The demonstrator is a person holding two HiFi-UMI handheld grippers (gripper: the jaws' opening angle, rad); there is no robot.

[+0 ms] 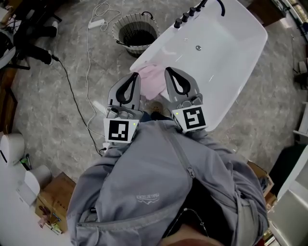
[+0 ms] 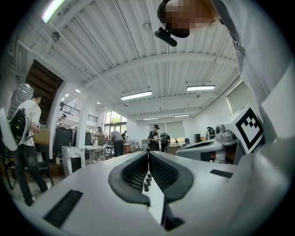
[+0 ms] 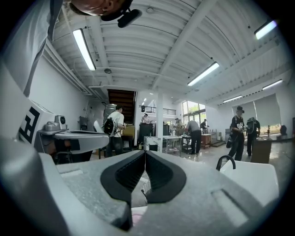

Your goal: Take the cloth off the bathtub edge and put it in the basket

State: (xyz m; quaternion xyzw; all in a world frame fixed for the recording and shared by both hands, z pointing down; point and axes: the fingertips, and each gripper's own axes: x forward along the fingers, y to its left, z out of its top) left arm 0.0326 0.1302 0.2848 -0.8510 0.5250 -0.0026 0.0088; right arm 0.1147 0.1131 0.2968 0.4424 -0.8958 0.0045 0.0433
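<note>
Edges first: the white bathtub sits slantwise ahead of me, with its near rim running from 11 o'clock round to 3 o'clock. Both claws reach that rim. The left claw is shut with nothing in it, and the left gripper view shows its pads meeting. The right claw is the same, pads together and empty. They sit side by side, a little apart.

The open room is on the left, from 8 to 10 o'clock. There the grey marbled floor is bare apart from a black cable and a white cable. A cardboard box sits at 7 o'clock.

The cloth is pale pink and rumpled, draped on the tub's near rim at 12 o'clock, in the gap between the two claw tips. I can't tell whether it touches either one. A pink patch shows low in the right gripper view, under the claw.

The basket is round and ribbed with a dark inside. It stands on the floor at 11 o'clock, just beside the tub's end and beyond the cloth. Black taps line the tub's far rim.

My grey jacket fills the lower frame. Both gripper views show a big hall with a white ribbed ceiling, strip lights and people standing at benches far off.
</note>
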